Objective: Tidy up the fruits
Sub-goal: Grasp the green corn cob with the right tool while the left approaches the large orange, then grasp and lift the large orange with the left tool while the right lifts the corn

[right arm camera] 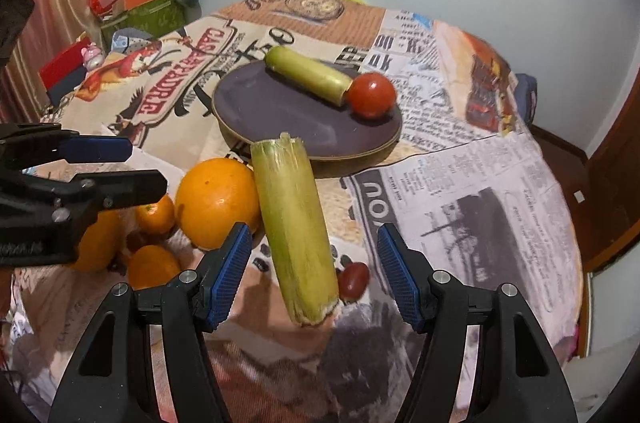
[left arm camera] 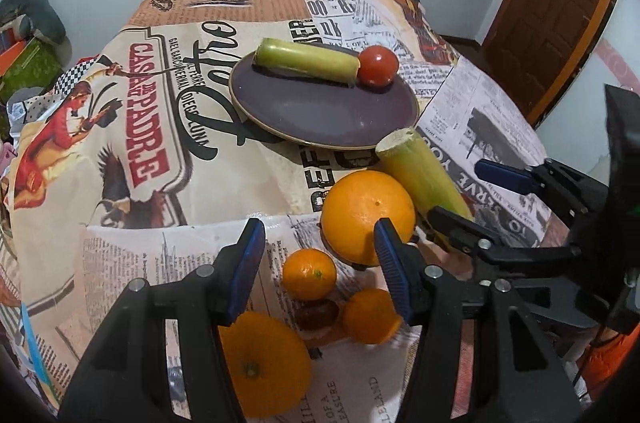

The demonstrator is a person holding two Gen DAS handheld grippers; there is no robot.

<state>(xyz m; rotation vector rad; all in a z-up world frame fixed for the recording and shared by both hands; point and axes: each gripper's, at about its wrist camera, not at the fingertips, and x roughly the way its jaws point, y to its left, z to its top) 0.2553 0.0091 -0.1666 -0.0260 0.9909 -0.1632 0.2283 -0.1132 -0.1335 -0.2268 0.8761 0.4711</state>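
Note:
A dark purple plate (left arm camera: pixel 320 111) (right arm camera: pixel 280 119) holds a green cane piece (left arm camera: pixel 306 61) (right arm camera: pixel 308 77) and a red tomato (left arm camera: pixel 378 66) (right arm camera: pixel 371 95). A second green cane piece (right arm camera: pixel 296 235) (left arm camera: pixel 424 175) lies on the tablecloth in front of the plate, between the open jaws of my right gripper (right arm camera: pixel 314 271) (left arm camera: pixel 472 195). A large orange (left arm camera: pixel 366 215) (right arm camera: pixel 218 201) lies to its left, with more oranges (left arm camera: pixel 309 273) and a dark date (left arm camera: pixel 316 315) nearby. My left gripper (left arm camera: pixel 316 265) is open above the oranges, holding nothing.
A small red cherry tomato (right arm camera: pixel 354 279) lies right of the near cane piece. The table carries a newspaper-print cloth (left arm camera: pixel 132 127). Boxes and clutter (right arm camera: pixel 132 7) stand beyond the table's left side. A wooden door (left arm camera: pixel 560 3) is at the right.

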